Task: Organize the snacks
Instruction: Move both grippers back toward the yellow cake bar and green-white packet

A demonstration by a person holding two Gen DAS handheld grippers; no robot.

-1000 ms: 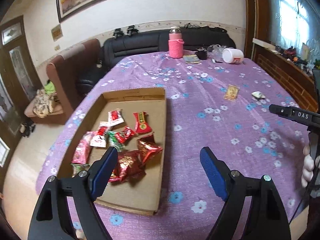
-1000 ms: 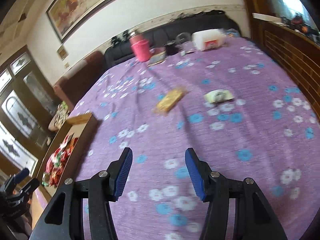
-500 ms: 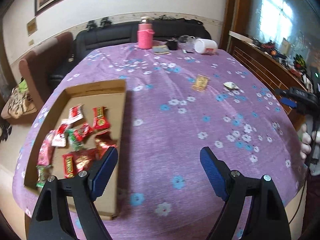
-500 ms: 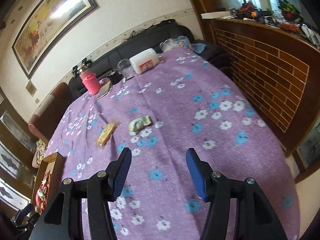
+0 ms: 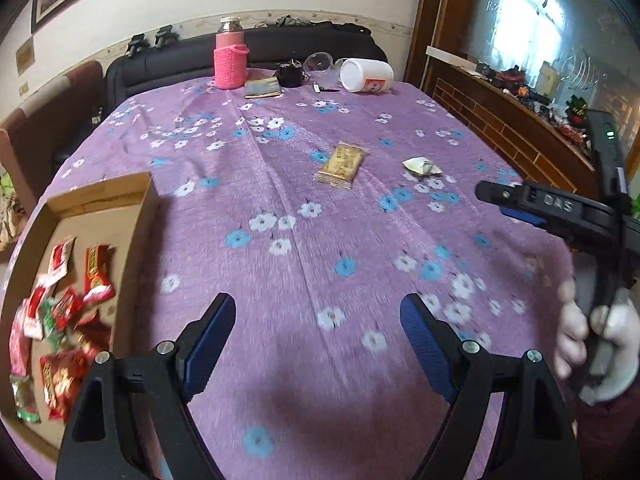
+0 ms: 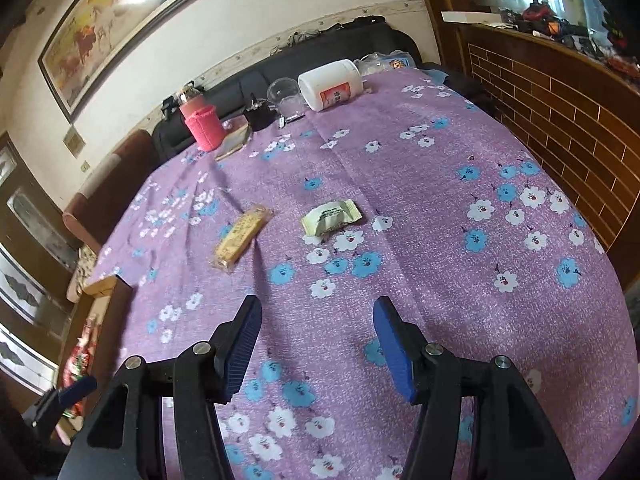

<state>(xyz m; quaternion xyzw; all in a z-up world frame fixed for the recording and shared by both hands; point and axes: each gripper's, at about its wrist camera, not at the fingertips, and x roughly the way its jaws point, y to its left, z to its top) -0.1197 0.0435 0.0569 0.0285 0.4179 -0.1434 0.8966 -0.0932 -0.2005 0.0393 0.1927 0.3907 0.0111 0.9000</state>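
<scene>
Pale green snack packet (image 6: 331,217) lies at twelve o'clock from my right jaws, which are nearest.

Its long axis runs roughly crosswise to my approach. The tan wafer bar (image 6: 241,237) sits at eleven on the bench (image 6: 460,216), angled away; the cardboard box (image 5: 136,216) of snacks is at nine. My right gripper (image 6: 316,346) and left gripper (image 5: 316,344) both stand open, empty.

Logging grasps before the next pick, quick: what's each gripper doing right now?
Left gripper: open, holding nothing.
Right gripper: open, holding nothing.
</scene>
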